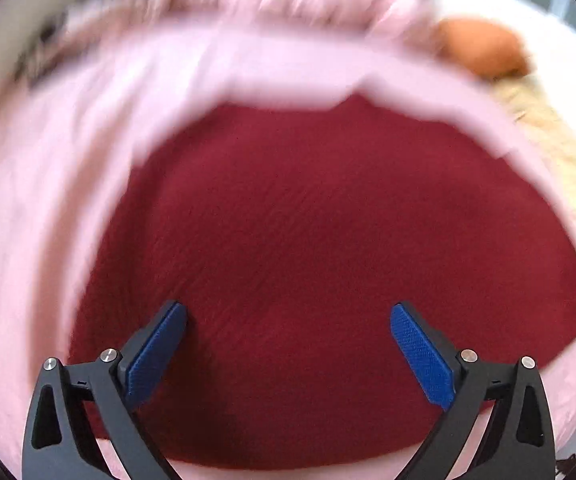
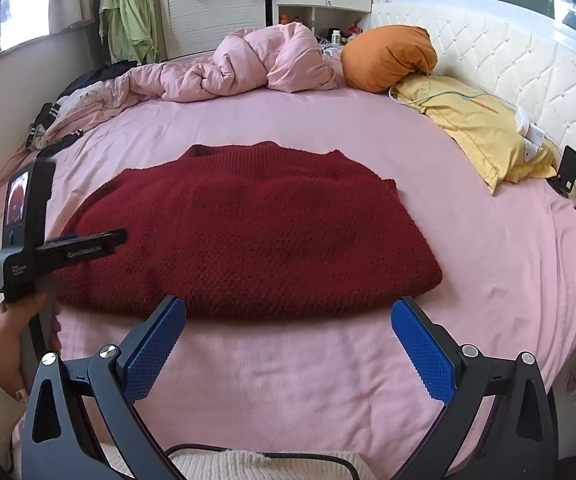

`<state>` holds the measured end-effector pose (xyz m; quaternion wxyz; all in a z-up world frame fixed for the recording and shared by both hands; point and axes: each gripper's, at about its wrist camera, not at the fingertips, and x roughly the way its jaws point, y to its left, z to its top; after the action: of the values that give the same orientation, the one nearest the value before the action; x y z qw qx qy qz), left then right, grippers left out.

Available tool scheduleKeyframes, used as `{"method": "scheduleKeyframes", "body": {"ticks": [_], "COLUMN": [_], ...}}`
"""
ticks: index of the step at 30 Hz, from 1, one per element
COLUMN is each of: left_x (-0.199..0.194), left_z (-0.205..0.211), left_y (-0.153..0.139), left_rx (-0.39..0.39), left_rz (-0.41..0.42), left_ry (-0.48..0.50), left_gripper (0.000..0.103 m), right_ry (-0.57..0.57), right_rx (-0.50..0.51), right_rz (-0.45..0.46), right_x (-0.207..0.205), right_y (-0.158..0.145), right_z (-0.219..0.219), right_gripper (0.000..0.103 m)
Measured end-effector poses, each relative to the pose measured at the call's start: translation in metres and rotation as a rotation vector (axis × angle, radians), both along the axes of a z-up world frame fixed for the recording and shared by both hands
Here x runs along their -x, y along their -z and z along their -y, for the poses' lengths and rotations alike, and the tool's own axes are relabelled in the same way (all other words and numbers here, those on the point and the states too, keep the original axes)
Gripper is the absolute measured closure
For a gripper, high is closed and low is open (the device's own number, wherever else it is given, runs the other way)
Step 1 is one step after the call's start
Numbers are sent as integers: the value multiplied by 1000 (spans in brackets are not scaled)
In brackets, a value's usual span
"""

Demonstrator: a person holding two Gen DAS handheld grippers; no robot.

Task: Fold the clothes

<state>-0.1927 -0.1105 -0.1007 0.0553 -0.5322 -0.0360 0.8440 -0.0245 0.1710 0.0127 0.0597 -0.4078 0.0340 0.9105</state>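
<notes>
Two grippers hang over the bed (image 2: 488,264), each with its jaws spread wide and nothing between them. One red sweater (image 2: 248,232) lies flat in the middle of the pink sheet, folded into a rough rectangle, its neckline toward 12 o'clock.

From the right wrist view, the right gripper (image 2: 288,346) sits just short of the sweater's near hem, blue pads (image 2: 152,352) over bare sheet. At 9 o'clock the left gripper (image 2: 64,246) reaches in over the sweater's left edge, held by a hand (image 2: 6,336) in a cream sleeve; I cannot tell whether it touches the knit.

The left wrist view is blurred at the edges, but the left gripper's pads (image 1: 422,354) are plainly apart above the red knit, which fills that view's centre.

Beyond the sweater, a crumpled pink duvet (image 2: 264,64) is heaped at 12 o'clock, an orange pillow (image 2: 388,58) at 1 o'clock, and a yellow pillow (image 2: 480,128) at 2 o'clock beside the white headboard (image 2: 508,68).
</notes>
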Motion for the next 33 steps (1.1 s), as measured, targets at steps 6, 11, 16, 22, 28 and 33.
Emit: {"method": "scheduleKeyframes", "body": {"ticks": [6,11,16,22,28,33], "left_x": [-12,-8,-20,5,43,31], "left_z": [15,40,43,60,33,4], "left_y": [-27,-2,-33,-90,-52,2], "left_rx": [-49,-2,-35,-52,-45,99], "left_rz": [-126,-68,-140,-244,-143,-139], "left_ry": [-4,-56,-54,-113,-126,-29], "left_gripper": [0,0,0,0,0,0], "right_ry": [4,10,6,7,8,15], "right_rx": [-2,-6,-4,-6,-3,16], "right_rz": [7,10,20,14,16,29], "right_x": [1,3,4,3,3,4], "right_y": [1,1,2,2,3,5], "right_z": [0,0,0,0,0,-3], "right_gripper": [0,0,0,0,0,0]}}
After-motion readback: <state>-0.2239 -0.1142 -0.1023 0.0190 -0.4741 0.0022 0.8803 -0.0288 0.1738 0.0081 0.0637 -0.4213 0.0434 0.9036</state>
